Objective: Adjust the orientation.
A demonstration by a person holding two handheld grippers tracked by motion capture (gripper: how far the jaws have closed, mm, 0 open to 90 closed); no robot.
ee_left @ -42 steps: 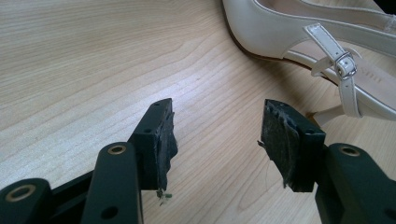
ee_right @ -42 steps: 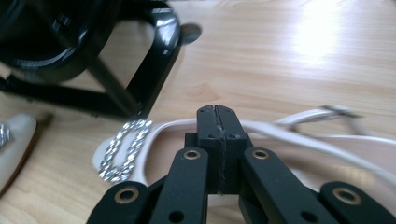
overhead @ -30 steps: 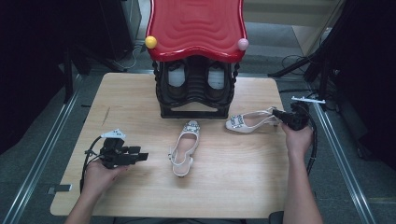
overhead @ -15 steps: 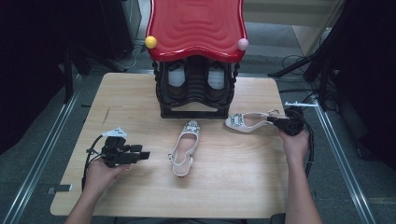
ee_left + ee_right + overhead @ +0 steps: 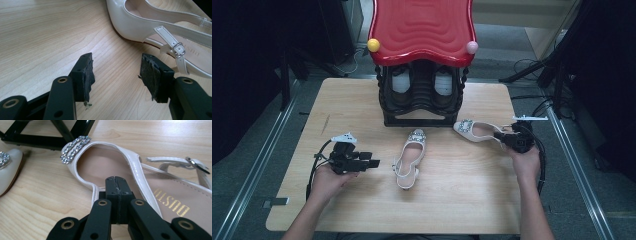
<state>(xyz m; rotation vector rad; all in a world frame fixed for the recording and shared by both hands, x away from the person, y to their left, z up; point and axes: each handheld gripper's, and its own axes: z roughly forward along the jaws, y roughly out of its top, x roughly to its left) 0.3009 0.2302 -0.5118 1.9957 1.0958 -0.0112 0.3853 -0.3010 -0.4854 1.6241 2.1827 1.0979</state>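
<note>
Dark room all round, and at its middle a pale wooden counter (image 5: 362, 215) with a black shoe rack (image 5: 422, 97) at the upper centre of the high view, under a wavy red top (image 5: 422, 27). Right of the frame's middle, the right gripper (image 5: 506, 138) has its jaws pressed tight on the side edge of a cream slingback shoe (image 5: 474, 131), whose jewelled toe points toward the rack's foot. In the right gripper view the pads meet over the shoe's rim (image 5: 135, 170). Its mate, the second cream shoe (image 5: 409, 157), lies at the frame's centre. Lower left, the left gripper (image 5: 373, 163) rests low over the counter, jaws apart and empty, just beside that second shoe's buckled heel strap (image 5: 175, 46).
</note>
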